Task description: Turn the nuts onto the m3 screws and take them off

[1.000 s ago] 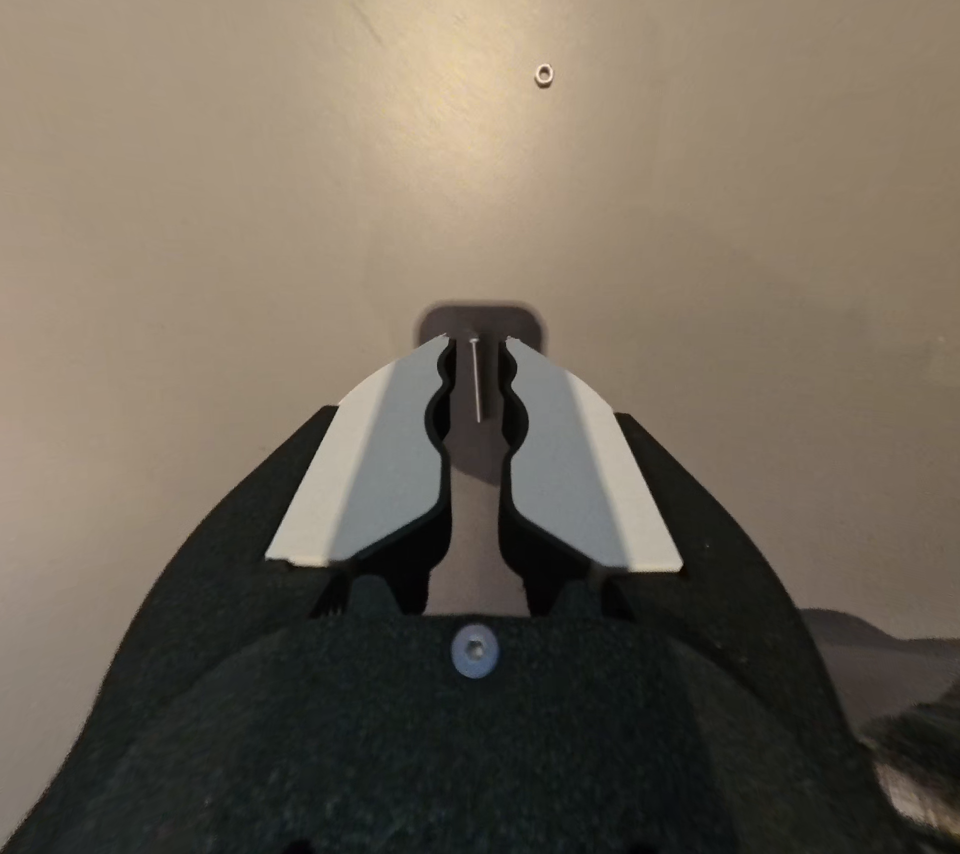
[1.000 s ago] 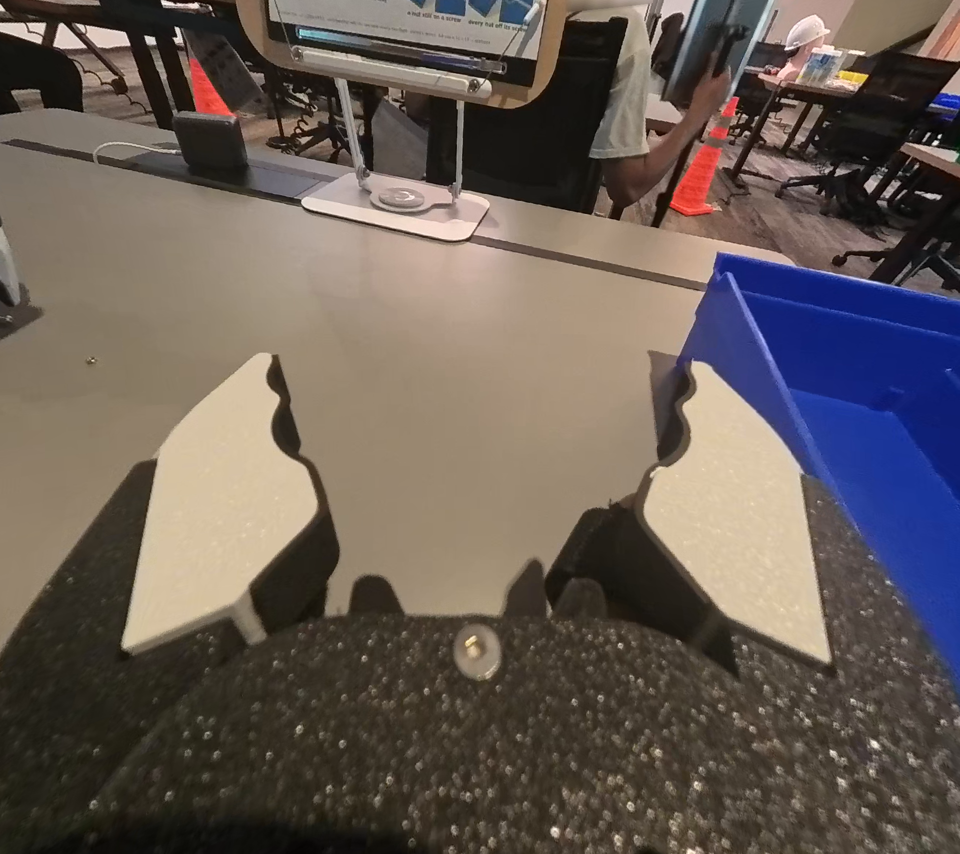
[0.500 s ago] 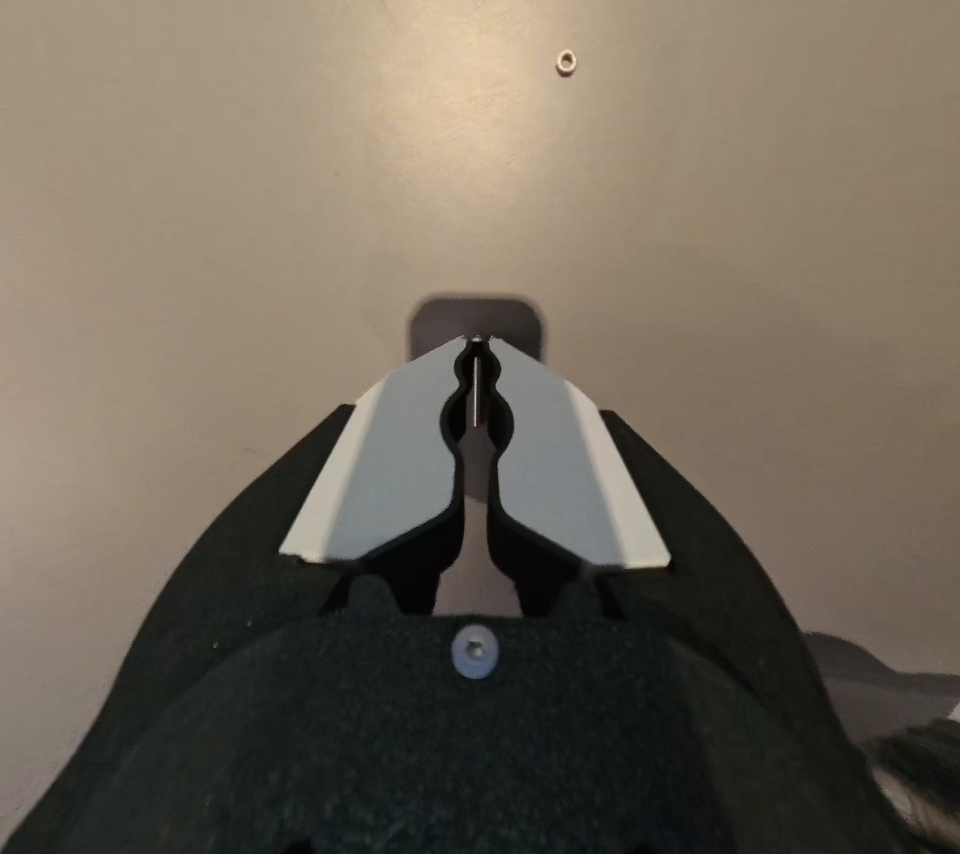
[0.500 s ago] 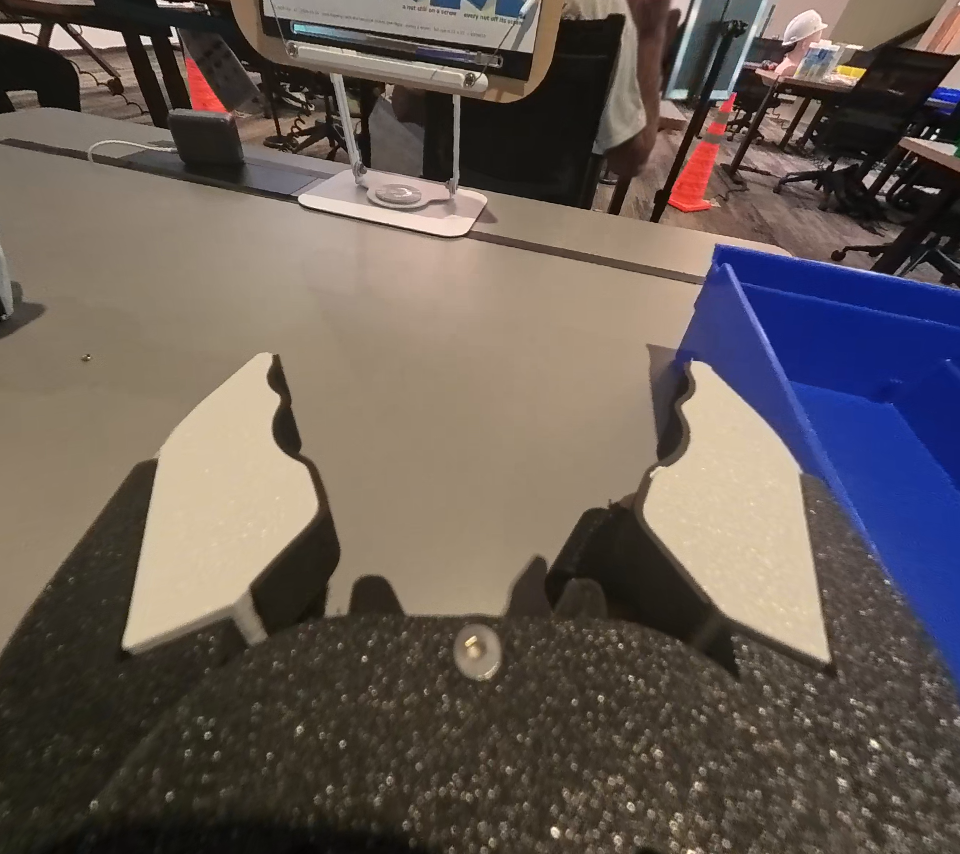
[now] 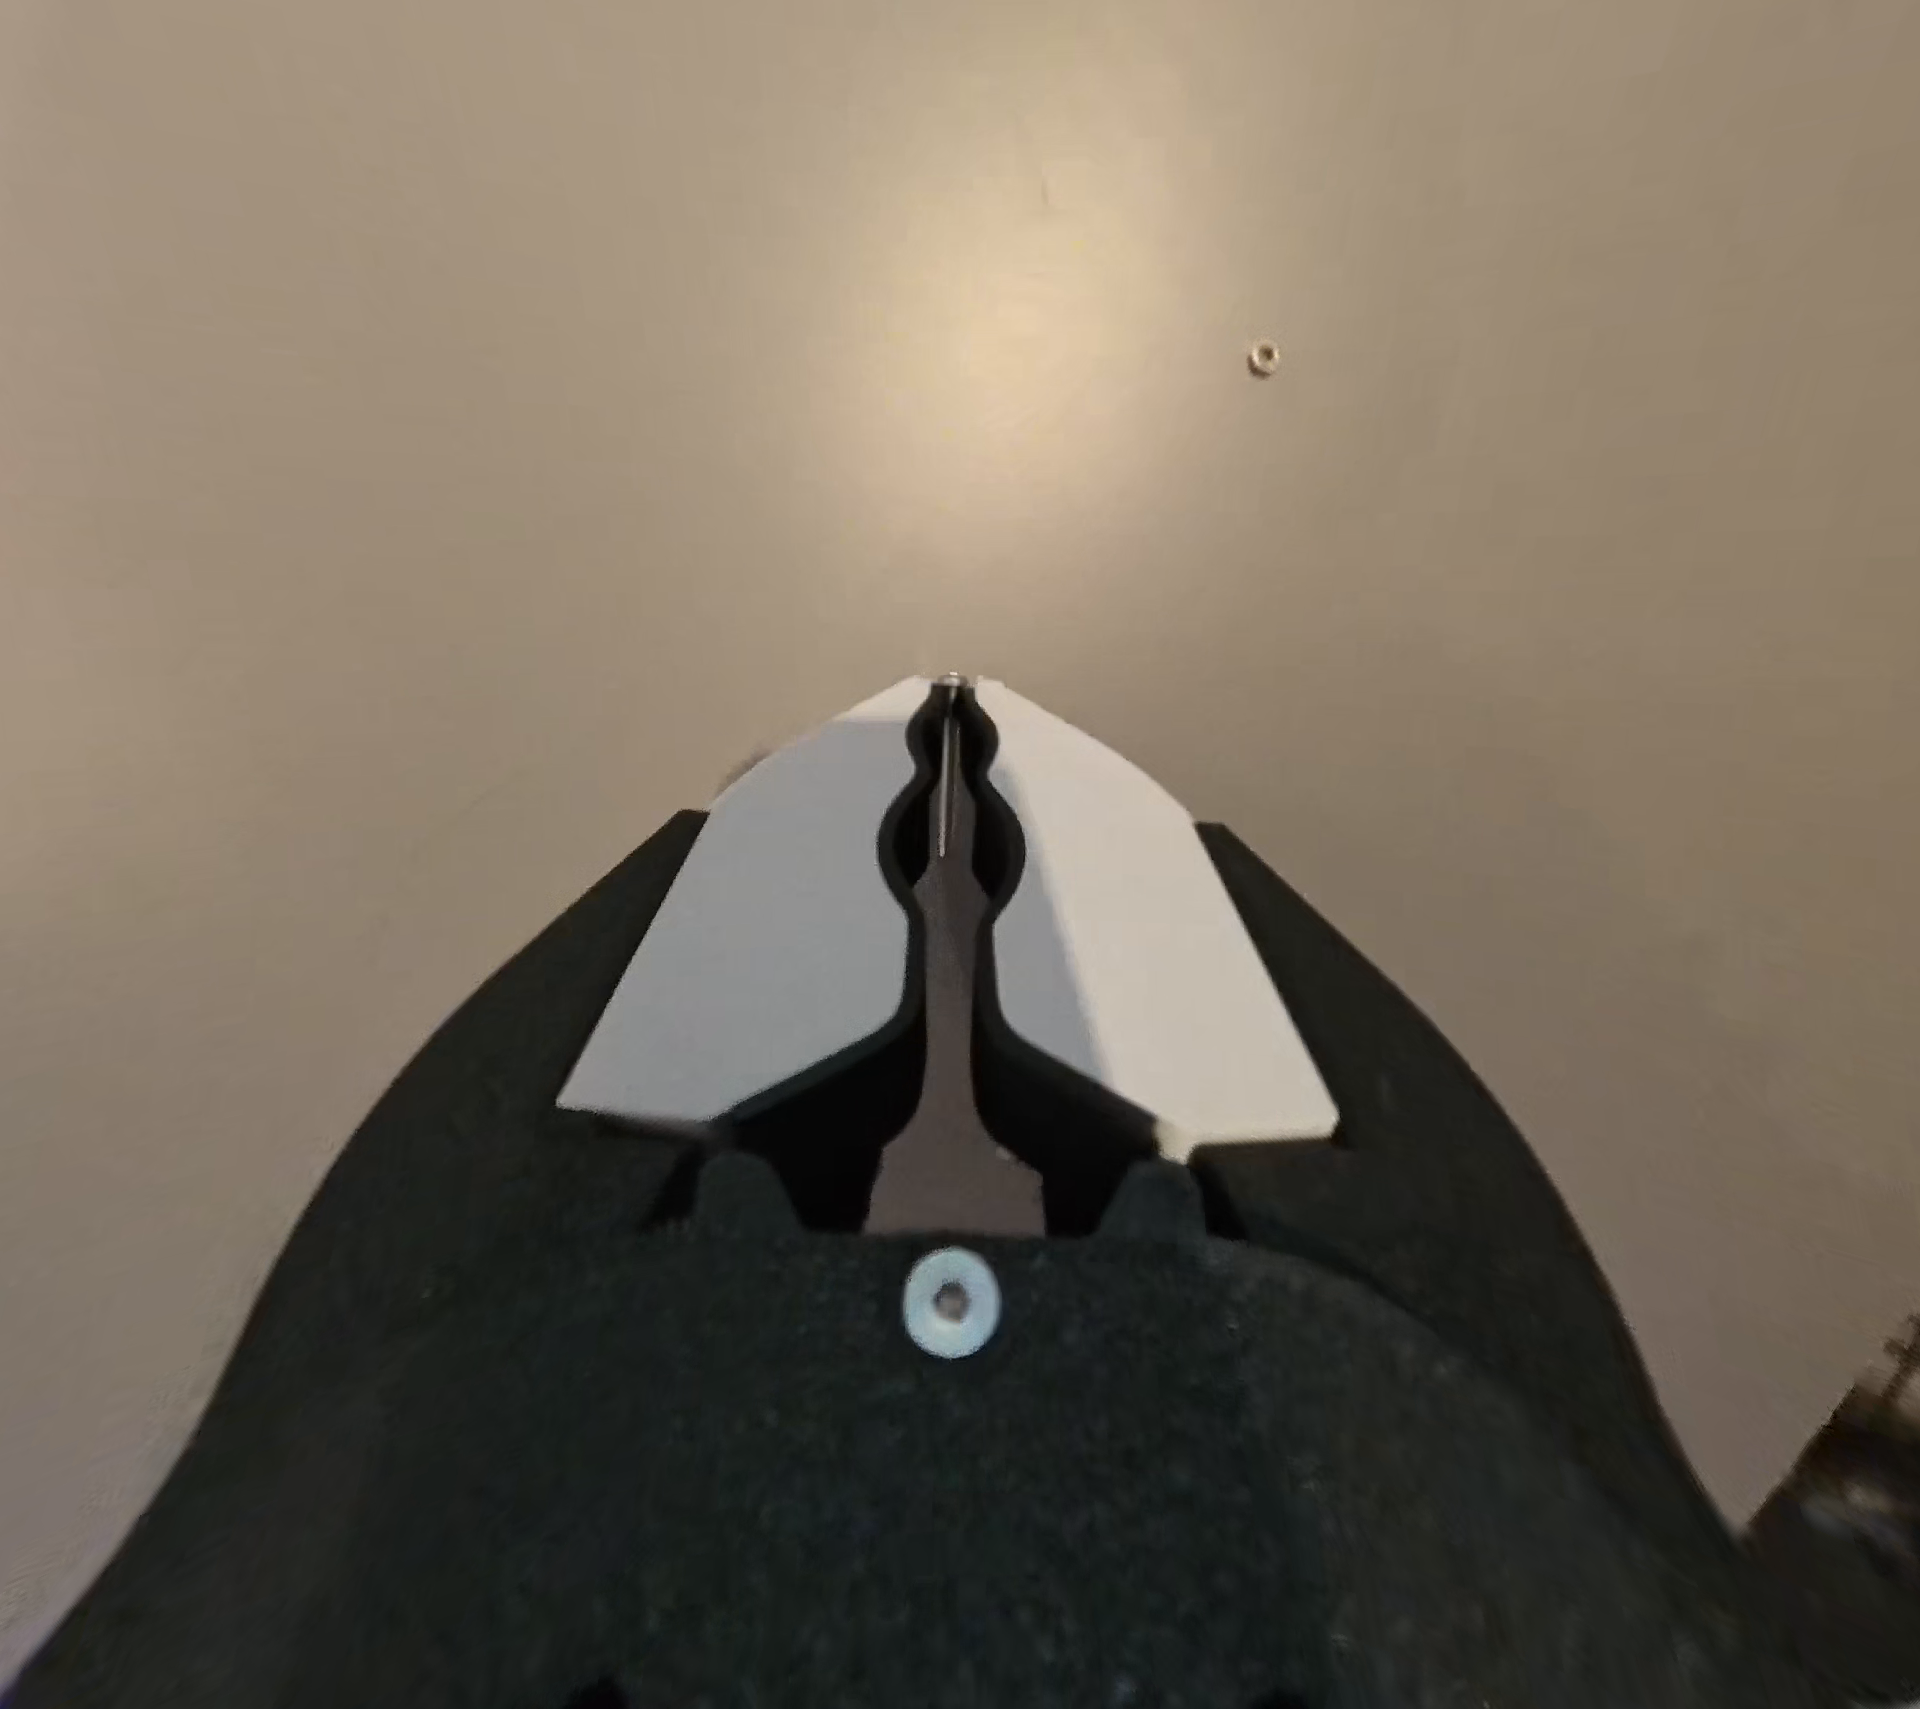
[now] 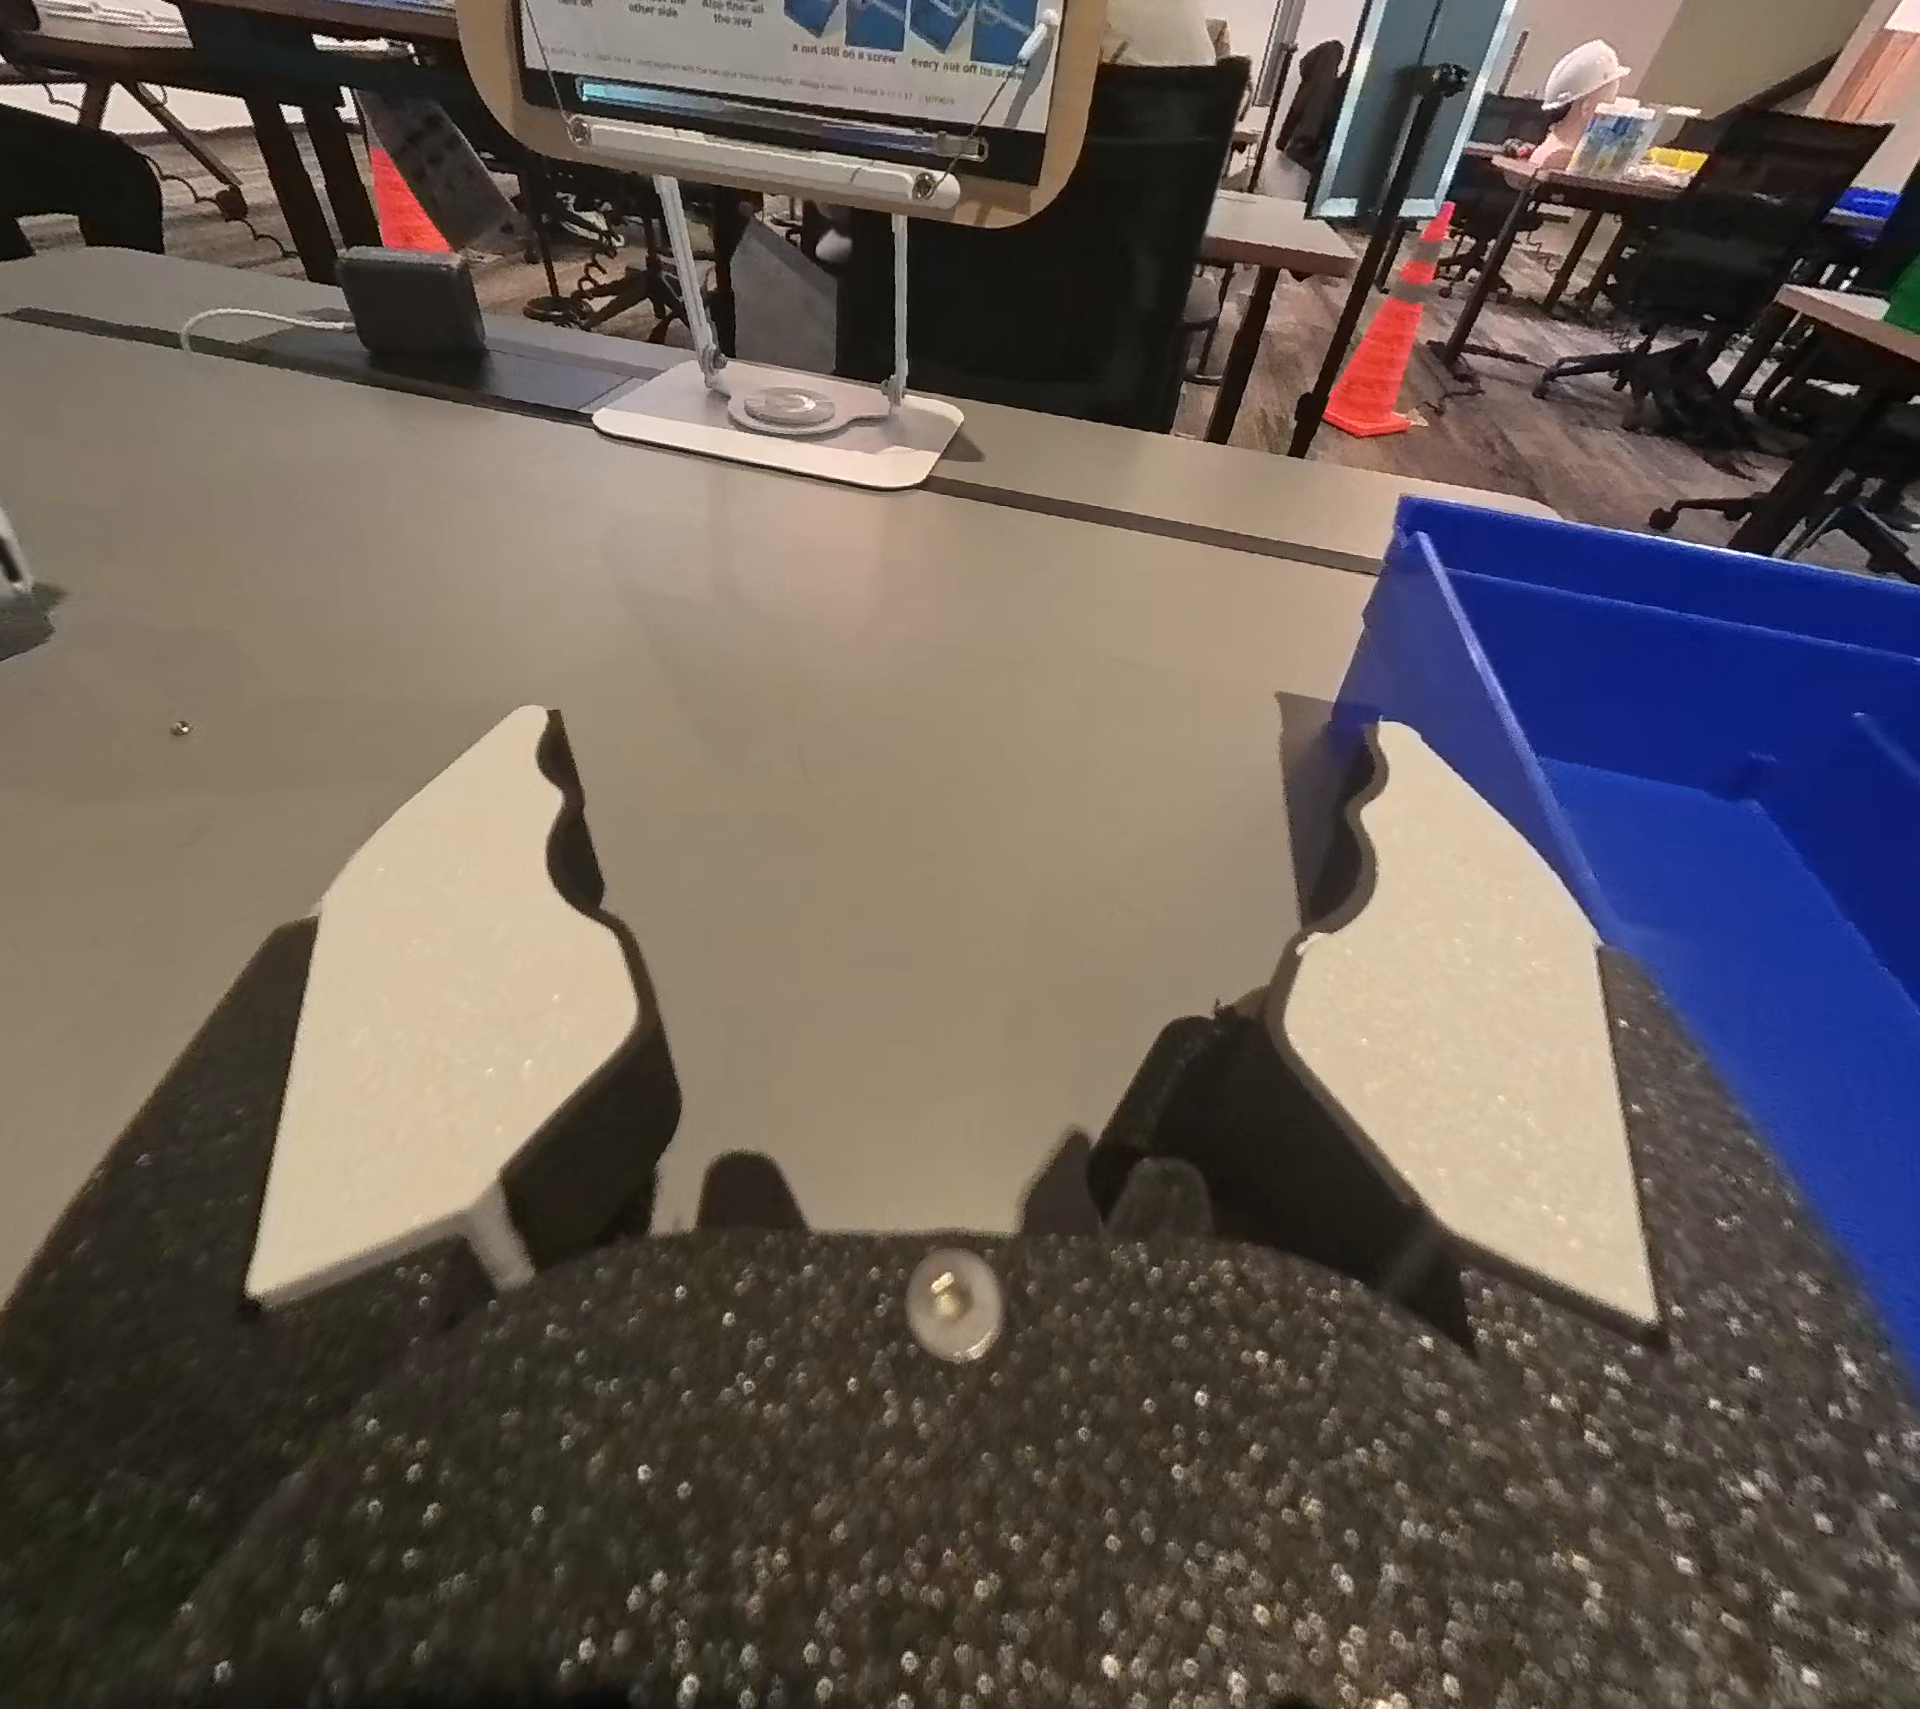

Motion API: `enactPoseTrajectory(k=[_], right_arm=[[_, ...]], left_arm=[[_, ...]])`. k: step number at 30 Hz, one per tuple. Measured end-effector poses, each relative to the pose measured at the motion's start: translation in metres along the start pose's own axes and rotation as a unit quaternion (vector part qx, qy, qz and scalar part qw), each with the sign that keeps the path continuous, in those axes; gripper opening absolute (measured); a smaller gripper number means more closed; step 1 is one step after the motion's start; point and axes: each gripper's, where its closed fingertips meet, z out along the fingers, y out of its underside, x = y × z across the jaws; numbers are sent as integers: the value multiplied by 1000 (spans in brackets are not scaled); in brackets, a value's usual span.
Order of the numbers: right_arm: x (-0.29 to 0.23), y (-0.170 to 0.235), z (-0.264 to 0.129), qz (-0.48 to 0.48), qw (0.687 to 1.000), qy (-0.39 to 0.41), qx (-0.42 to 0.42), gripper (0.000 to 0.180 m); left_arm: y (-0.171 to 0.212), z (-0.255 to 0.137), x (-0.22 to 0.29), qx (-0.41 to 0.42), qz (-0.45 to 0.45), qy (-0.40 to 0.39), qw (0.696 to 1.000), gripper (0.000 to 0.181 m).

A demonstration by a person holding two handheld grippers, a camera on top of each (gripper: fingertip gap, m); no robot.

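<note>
In the left wrist view my left gripper [image 5: 952, 685] points down at the tabletop and is shut on a thin m3 screw [image 5: 945, 771]; the screw's head shows at the fingertips and its shaft runs back between the jaws. A small silver nut [image 5: 1261, 356] lies loose on the table ahead and to the right. In the right wrist view my right gripper [image 6: 961, 724] is wide open and empty, low over the grey table [image 6: 831, 620]. The same nut [image 6: 181, 727] shows as a tiny speck at the far left there.
A blue bin [image 6: 1704, 786] stands right beside the right finger. An instruction board on a white stand [image 6: 790, 423] and a dark box with a white cable [image 6: 410, 303] sit at the table's far edge. Desks, chairs and orange cones lie beyond.
My left gripper closed on the screw and lifted it off the table; its shadow has shrunk. The nut has shifted down and right in the view. The right gripper tilted slightly.
</note>
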Motion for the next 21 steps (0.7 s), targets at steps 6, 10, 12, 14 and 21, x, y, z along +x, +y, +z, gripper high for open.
enactPoseTrajectory(k=[6,10,12,14,21], right_arm=[[0,-1,0,2,1000,0,3,134],[-2,-1,2,7,1000,-5,6,133],[-3,-1,2,7,1000,-8,7,133],[-4,0,3,7,1000,-10,6,133],[-7,1,3,6,1000,-14,6,133]], left_arm=[[-3,-14,-7,56,-215,-26,975,2],[7,-16,-3,80,-347,-13,934,2],[12,-13,0,92,-384,-5,919,2],[15,-7,2,97,-405,1,909,2],[16,10,8,98,-426,9,899,2]])
